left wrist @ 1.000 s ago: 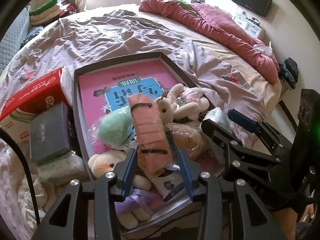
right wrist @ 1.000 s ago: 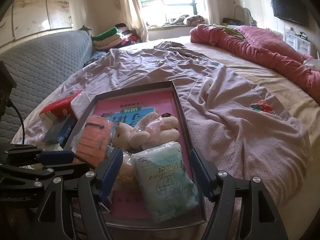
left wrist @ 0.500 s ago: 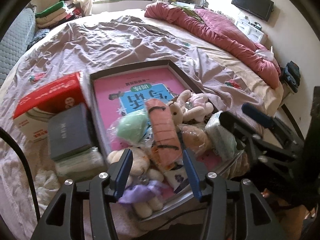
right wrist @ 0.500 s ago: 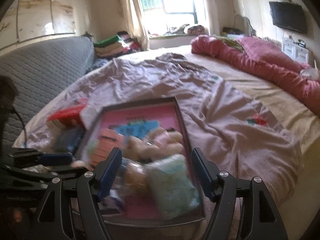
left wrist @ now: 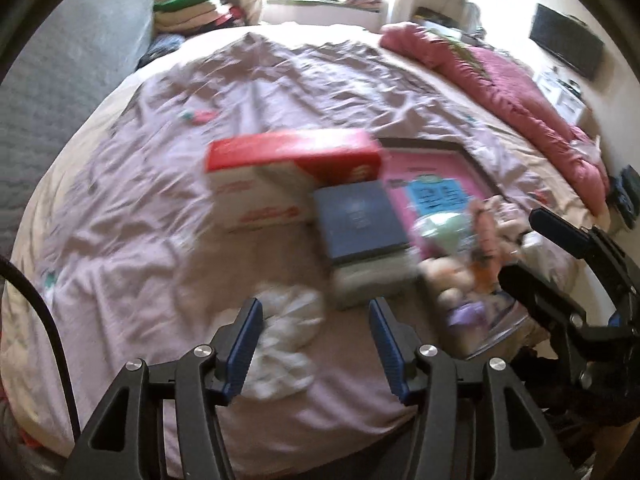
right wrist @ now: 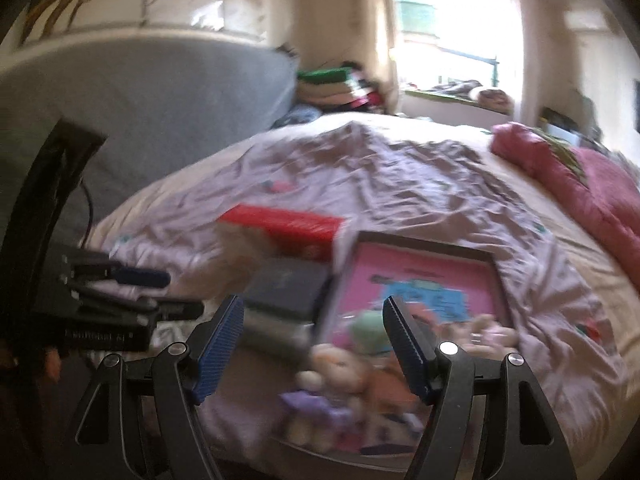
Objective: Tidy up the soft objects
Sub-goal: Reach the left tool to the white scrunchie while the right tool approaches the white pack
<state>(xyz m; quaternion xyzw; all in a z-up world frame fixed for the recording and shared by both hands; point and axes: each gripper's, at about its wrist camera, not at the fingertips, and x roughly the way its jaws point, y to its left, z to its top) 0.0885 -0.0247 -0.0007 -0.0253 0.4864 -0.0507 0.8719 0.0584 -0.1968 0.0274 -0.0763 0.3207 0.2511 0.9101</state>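
Left wrist: left tongs (left wrist: 316, 344) opening, empty, above bare sheet (left wrist: 132, 240) (right tongs (right wrist: 314, 354) released).

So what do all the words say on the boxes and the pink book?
None can be read; both views are blurred.
Red and white box: red lettering on its white side, too smeared.
Dark blue box: pale mark on its lid, too faint.
Pink book in the tray: print on its blue patch, too blurred.
Left gripper: white lettering on its body, unreadable.

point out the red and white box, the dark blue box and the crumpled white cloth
red and white box (left wrist: 294, 154), left wrist view, on its red top
dark blue box (left wrist: 358, 220), left wrist view, middle of its lid
crumpled white cloth (left wrist: 286, 344), left wrist view, centre of the bundle
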